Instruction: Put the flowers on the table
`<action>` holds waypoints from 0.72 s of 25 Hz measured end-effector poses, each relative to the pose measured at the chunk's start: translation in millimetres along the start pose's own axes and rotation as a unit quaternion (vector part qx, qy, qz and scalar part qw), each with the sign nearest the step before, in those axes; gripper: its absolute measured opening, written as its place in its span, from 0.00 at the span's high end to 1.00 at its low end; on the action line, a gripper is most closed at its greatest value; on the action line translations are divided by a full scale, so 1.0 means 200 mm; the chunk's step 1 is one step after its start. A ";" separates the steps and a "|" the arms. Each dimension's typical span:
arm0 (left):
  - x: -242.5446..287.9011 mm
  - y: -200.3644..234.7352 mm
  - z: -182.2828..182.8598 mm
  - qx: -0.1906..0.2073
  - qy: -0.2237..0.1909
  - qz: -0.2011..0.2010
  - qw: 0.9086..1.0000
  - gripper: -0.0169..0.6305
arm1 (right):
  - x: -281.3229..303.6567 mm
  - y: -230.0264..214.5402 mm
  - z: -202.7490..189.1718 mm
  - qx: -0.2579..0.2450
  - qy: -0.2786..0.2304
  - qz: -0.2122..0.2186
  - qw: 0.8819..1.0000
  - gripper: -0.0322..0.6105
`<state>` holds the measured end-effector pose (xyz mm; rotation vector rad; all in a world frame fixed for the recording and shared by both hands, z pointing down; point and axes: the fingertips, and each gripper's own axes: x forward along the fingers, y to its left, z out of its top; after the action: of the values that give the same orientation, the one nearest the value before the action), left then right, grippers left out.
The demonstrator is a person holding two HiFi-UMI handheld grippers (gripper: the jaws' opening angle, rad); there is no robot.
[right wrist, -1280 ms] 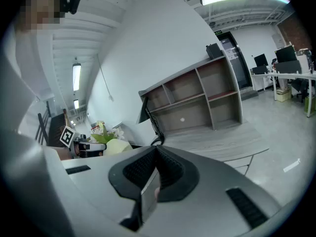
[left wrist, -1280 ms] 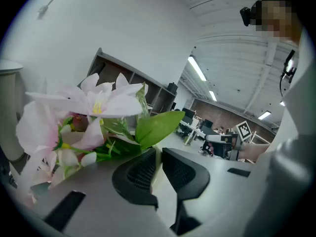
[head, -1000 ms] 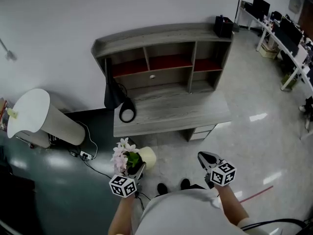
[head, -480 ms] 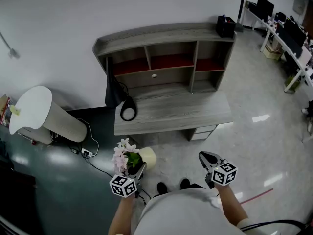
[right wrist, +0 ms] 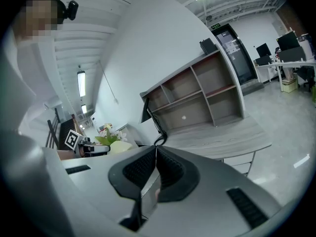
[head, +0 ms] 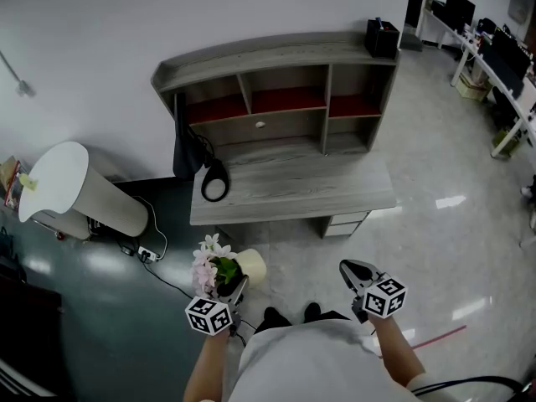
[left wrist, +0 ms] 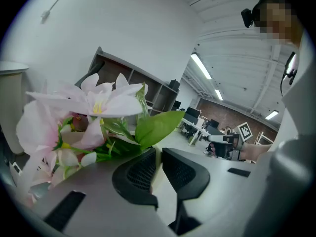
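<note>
The left claw (head: 236,288), clamped on the pot (head: 254,268) of the flowers (head: 209,262), holds them upright above the floor (head: 435,224), the tabletop (head: 327,193) lying well apart, ahead and slightly right; the right claw (head: 350,271) hangs empty, jaws together.

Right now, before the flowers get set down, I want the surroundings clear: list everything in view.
Desk with hutch: one, grey wood, against the wall.
Black box: one, on the hutch's top, right end.
Cone-shaped table: one, white, left of the desk.
Power strip: one, white, floor at left.
Workstations: several, white desks, black monitors, far right.
Potted flowers: one, pink-white blooms, cream pot, held low at left.
Left gripper: one, shut on the potted flowers.
Right gripper: one, shut, empty.
</note>
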<state>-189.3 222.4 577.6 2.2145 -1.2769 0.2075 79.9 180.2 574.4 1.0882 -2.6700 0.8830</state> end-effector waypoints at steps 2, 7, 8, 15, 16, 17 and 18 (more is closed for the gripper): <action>0.03 -0.03 -0.01 -0.001 -0.001 0.001 1.000 0.89 | -0.03 -0.04 0.01 -0.002 0.001 0.004 1.000 0.92; 0.09 -0.08 0.00 -0.005 -0.003 0.002 1.000 0.89 | -0.07 -0.11 0.03 -0.001 0.005 0.001 1.000 0.92; 0.10 -0.08 0.00 -0.004 -0.002 0.001 1.000 0.89 | -0.08 -0.13 0.03 0.000 0.005 0.000 1.000 0.92; 0.23 -0.08 0.07 0.005 0.004 -0.011 1.000 0.89 | -0.05 -0.22 0.05 0.010 0.008 -0.011 1.000 0.92; 0.25 -0.08 0.08 0.007 0.006 -0.014 1.000 0.89 | -0.04 -0.24 0.05 0.012 0.008 -0.013 1.000 0.92; 0.27 -0.07 0.09 0.008 0.007 -0.016 1.000 0.89 | -0.03 -0.25 0.06 0.014 0.007 -0.015 1.000 0.92; 0.29 -0.07 0.10 0.010 0.008 -0.018 1.000 0.89 | -0.03 -0.26 0.06 0.015 0.006 -0.017 1.000 0.92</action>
<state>-150.4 173.5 578.2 2.2465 -1.2302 0.2230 120.5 146.2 587.0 1.1271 -2.6287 0.9238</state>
